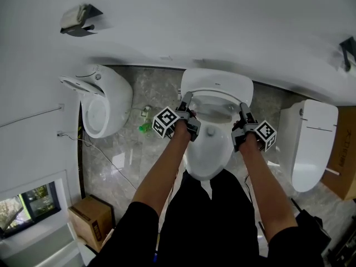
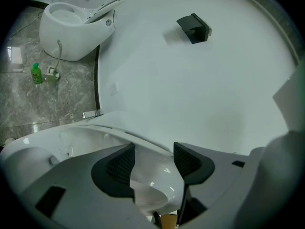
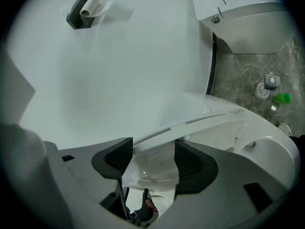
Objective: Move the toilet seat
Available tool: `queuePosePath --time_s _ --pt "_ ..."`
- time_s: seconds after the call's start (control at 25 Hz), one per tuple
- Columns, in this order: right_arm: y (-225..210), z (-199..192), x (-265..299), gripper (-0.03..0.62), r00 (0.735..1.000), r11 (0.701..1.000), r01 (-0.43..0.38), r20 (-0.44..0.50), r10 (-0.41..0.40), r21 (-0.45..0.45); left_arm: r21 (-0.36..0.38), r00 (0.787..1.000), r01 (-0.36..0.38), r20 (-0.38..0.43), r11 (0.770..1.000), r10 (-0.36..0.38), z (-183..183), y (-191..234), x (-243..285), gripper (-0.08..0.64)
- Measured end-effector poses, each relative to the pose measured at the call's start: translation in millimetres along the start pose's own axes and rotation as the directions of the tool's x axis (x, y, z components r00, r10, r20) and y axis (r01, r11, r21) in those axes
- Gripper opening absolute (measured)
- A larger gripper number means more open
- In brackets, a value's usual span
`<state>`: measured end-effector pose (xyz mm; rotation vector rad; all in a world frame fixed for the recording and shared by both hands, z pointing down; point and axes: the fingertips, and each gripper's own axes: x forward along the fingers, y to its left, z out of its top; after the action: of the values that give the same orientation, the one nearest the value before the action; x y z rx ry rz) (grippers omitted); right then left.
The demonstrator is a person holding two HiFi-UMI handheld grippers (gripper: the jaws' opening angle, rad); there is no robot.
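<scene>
The white toilet [image 1: 208,154] stands in the middle of the head view, and its seat [image 1: 216,85] looks tilted a little up off the bowl. My left gripper [image 1: 187,105] grips the seat's left side and my right gripper [image 1: 243,113] grips its right side. In the left gripper view the glossy seat rim [image 2: 119,130] runs in between the black pads, and the left gripper [image 2: 153,161] is closed on it. The right gripper view shows the seat edge [image 3: 200,123] filling the gap of the right gripper [image 3: 153,159] in the same way. The seat's rear hinge is hidden.
A second toilet [image 1: 103,102] stands to the left and a third [image 1: 311,143] to the right. A green bottle [image 1: 144,128] lies on the marble floor between the left toilet and mine. A paper holder [image 1: 78,20] hangs on the wall. A cardboard box [image 1: 92,221] sits at lower left.
</scene>
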<state>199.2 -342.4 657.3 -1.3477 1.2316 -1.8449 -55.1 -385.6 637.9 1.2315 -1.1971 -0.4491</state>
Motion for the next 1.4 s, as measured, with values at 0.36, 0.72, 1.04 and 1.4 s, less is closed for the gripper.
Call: queuePosePath --time_s 0.36,0.72,1.04,1.4 --pt "5.8 -4.4 -9.8 0.285 0.998 0.997 -0.023 -0.053 0.019 -0.070 -0.030 0.993 0.119 0.011 0.992 -0.119 9.8 -0.7 -17.7 0.259" --pt "28.7 -23.0 -49.8 0.285 0.992 0.943 -0.060 -0.123 0.020 -0.328 0.096 0.982 0.191 -0.034 0.977 -0.188 23.3 -25.7 -85.4 0.259" --pt "66.6 -57.5 -116.5 0.285 0.991 0.888 -0.086 -0.134 0.028 -0.452 0.372 0.953 0.304 -0.120 0.877 -0.280 -2.2 -83.1 -170.3 0.252" --pt "138.4 -121.3 -213.9 0.285 0.990 0.746 -0.139 -0.095 0.102 -0.651 0.553 0.922 0.382 -0.169 0.740 -0.349 -28.9 -128.7 -296.8 0.252"
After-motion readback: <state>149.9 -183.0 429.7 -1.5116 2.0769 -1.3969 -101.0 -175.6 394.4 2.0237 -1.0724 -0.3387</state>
